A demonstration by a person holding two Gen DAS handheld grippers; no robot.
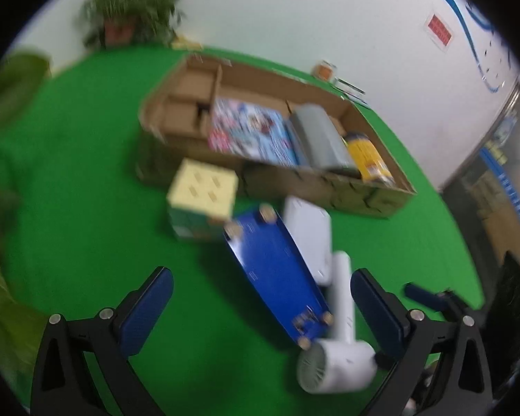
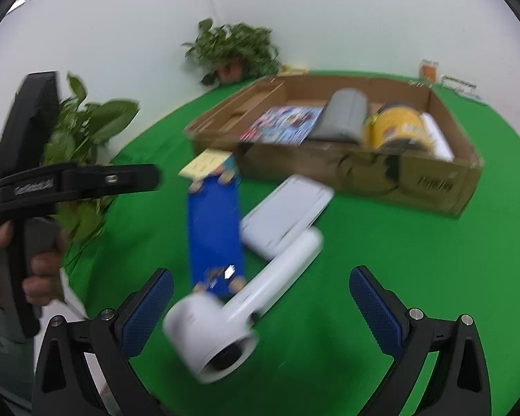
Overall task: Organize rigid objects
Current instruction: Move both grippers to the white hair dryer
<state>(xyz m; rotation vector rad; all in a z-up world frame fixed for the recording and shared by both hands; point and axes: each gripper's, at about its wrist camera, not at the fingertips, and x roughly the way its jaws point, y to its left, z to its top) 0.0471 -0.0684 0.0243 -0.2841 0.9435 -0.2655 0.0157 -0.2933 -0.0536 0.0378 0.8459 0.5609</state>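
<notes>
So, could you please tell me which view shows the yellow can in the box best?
The right wrist view: the yellow can lies on its side in the cardboard box, with its round end and label facing the camera. The left wrist view shows it smaller, partly behind the grey item, and blurred.

On the table (image 2: 416, 277) a long cardboard tray (image 2: 433, 180) sits at the far side. In it, from left to right: small divided compartments, a flat printed book (image 2: 284, 124), a rolled case (image 2: 343, 114), a can (image 2: 398, 128) lying on its side, and perhaps a pale box at the right end (blurred). Nearer lie a small carton (image 1: 201, 204) on the left, then a board (image 1: 274, 270), a flat slab (image 1: 308, 235) and a hair dryer (image 2: 239, 308), close together. Two potted plants (image 2: 232, 48) stand far left.
</notes>
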